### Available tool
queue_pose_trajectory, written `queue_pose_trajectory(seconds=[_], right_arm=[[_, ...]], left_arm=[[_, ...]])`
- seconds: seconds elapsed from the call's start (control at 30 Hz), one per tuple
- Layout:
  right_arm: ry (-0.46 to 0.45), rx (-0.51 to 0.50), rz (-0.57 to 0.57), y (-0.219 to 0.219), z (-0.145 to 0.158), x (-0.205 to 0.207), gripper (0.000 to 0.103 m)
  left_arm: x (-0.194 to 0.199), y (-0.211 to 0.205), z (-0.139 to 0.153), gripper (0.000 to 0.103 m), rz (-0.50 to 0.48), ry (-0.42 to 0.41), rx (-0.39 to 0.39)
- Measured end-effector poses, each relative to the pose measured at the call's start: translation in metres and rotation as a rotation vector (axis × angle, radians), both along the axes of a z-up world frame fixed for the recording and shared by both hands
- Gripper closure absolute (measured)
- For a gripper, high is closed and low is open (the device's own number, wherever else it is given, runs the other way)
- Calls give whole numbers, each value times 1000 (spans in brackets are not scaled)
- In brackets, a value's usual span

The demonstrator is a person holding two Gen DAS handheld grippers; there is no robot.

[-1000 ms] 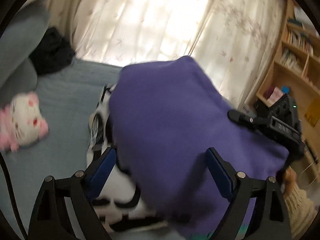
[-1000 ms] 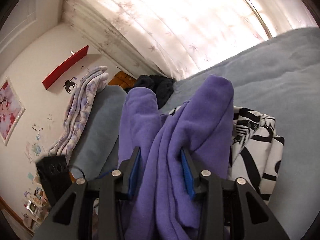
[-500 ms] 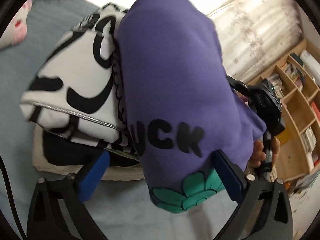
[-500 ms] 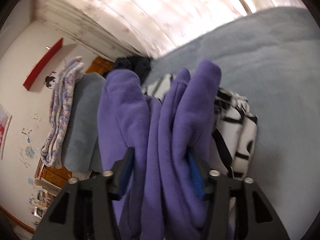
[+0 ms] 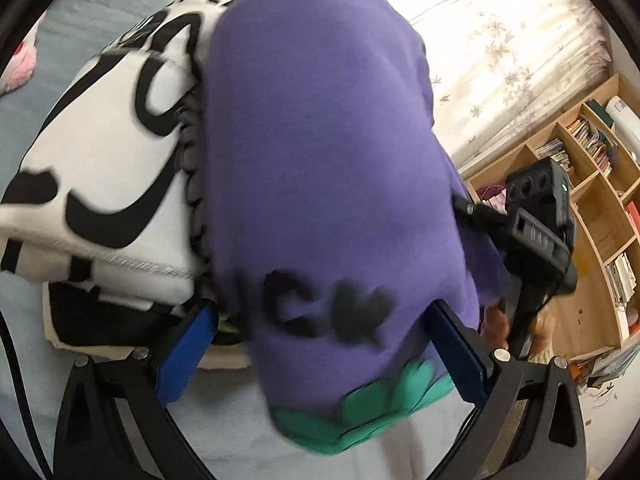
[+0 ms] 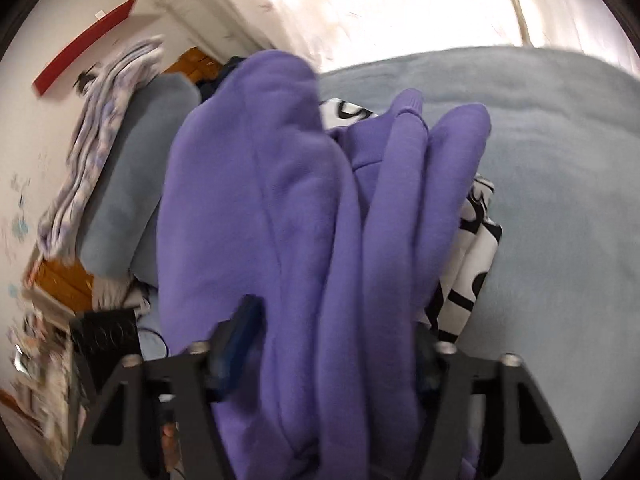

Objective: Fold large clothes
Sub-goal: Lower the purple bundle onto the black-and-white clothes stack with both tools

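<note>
A folded purple sweatshirt (image 5: 320,168) with blurred black letters fills the left gripper's (image 5: 324,354) wide-set blue pads (image 5: 186,354). It lies against a black-and-white garment (image 5: 104,168) on the grey bed (image 5: 36,380). The right gripper (image 5: 536,232) seems to grip its far edge.

Matt fleecy purple sweatshirt (image 5: 320,160), wooden bookshelf (image 5: 592,184)

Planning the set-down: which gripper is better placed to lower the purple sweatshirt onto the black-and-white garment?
Probably the right gripper: its jaws clamp the bunched purple sweatshirt. The left gripper stands open around the sweatshirt without pinching it, beside the black-and-white garment.
</note>
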State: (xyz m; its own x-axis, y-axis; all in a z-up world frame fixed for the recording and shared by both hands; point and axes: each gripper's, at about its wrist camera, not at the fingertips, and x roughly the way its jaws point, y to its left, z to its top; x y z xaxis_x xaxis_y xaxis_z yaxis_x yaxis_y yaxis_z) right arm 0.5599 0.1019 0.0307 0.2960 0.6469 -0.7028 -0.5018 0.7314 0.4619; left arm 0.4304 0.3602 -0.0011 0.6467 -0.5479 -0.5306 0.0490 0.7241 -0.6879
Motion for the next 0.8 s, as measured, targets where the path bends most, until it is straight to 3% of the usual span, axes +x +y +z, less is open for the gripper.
queue_pose_trajectory(seconds=[0.13, 0.27, 0.4, 0.5, 0.63, 0.73, 0.8], right_arm=[[-133, 48, 57, -7, 9, -32, 62], [-150, 159, 43, -27, 2, -50, 63], [-152, 287, 17, -37, 6, -60, 63], [-177, 389, -26, -33, 16, -50, 63], [-186, 551, -88, -15, 30, -20, 63], [-158, 663, -124, -1, 20, 10, 62], [-92, 669, -163, 13, -4, 28, 60]], left_arm=[[-15, -18, 18, 2, 30, -72, 125], [-36, -26, 50, 3, 67, -160, 228], [-37, -19, 101, 4, 102, -230, 309], [-22, -12, 137, 4, 121, -264, 420], [5, 2, 176, 4, 149, -299, 504], [37, 2, 186, 4, 170, -307, 602], [61, 7, 165, 5, 181, -243, 672]])
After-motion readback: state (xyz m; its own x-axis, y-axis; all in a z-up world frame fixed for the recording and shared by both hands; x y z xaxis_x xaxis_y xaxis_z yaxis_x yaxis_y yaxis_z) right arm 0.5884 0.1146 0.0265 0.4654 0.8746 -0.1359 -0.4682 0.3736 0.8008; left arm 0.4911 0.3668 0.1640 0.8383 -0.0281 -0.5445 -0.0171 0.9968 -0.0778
